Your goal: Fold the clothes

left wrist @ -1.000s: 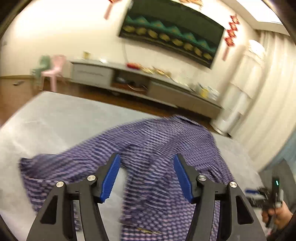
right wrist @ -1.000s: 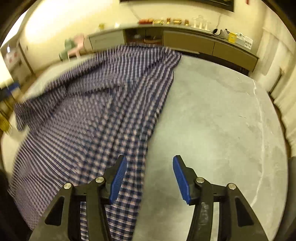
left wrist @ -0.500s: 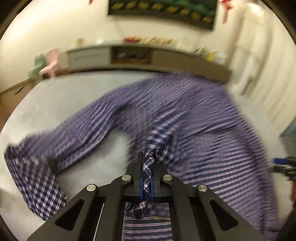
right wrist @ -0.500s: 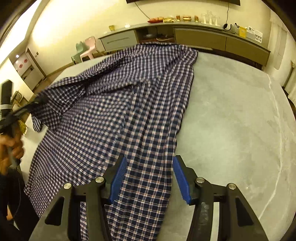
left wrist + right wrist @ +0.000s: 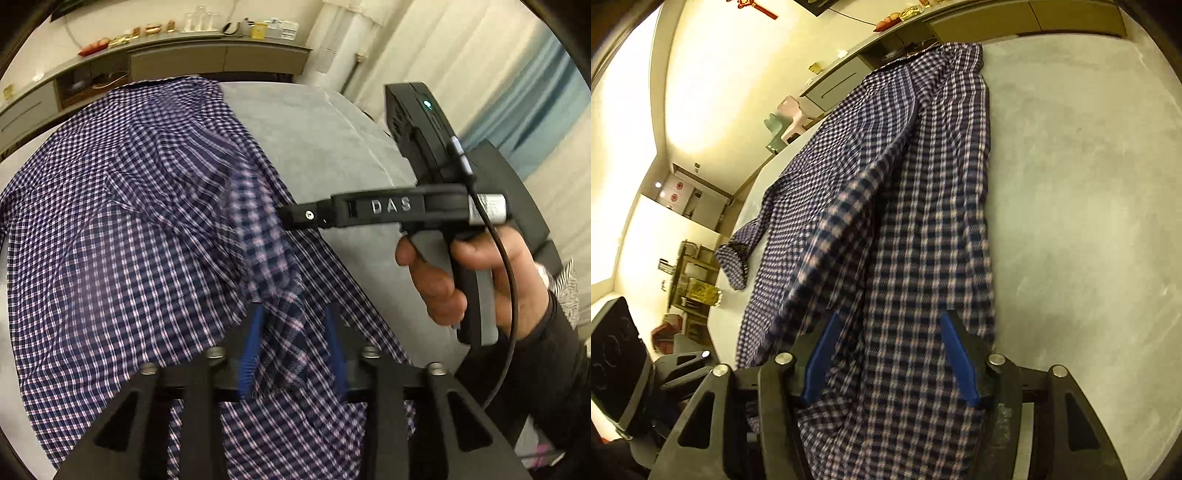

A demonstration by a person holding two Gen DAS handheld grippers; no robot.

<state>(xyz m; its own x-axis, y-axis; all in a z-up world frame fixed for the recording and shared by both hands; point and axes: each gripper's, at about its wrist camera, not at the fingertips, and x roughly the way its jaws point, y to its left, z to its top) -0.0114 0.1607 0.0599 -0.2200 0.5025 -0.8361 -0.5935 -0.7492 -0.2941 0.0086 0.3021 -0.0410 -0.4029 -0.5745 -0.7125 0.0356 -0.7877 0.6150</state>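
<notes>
A blue-and-white checked shirt (image 5: 129, 221) lies spread on the grey table (image 5: 332, 140). A raised fold of it runs between the blue pads (image 5: 251, 350) of my left gripper (image 5: 291, 350), whose jaws stand partly apart around the cloth. In the same view, my right gripper (image 5: 291, 218) shows side-on, held by a hand (image 5: 461, 280) at the shirt's right edge. In the right wrist view the shirt (image 5: 923, 221) stretches away. My right gripper (image 5: 886, 358) is open, and the shirt's near edge lies between its fingers.
A long sideboard (image 5: 184, 59) with small items stands beyond the table, and curtains (image 5: 480, 74) hang at the right. Pink and green chairs (image 5: 792, 118) stand by the far wall. Bare grey table (image 5: 1089, 184) lies right of the shirt.
My left gripper shut on a shirt fold, carried it to the right toward the right gripper, and its jaws are now partly apart. The right gripper stayed open and tilted over the shirt's edge.
</notes>
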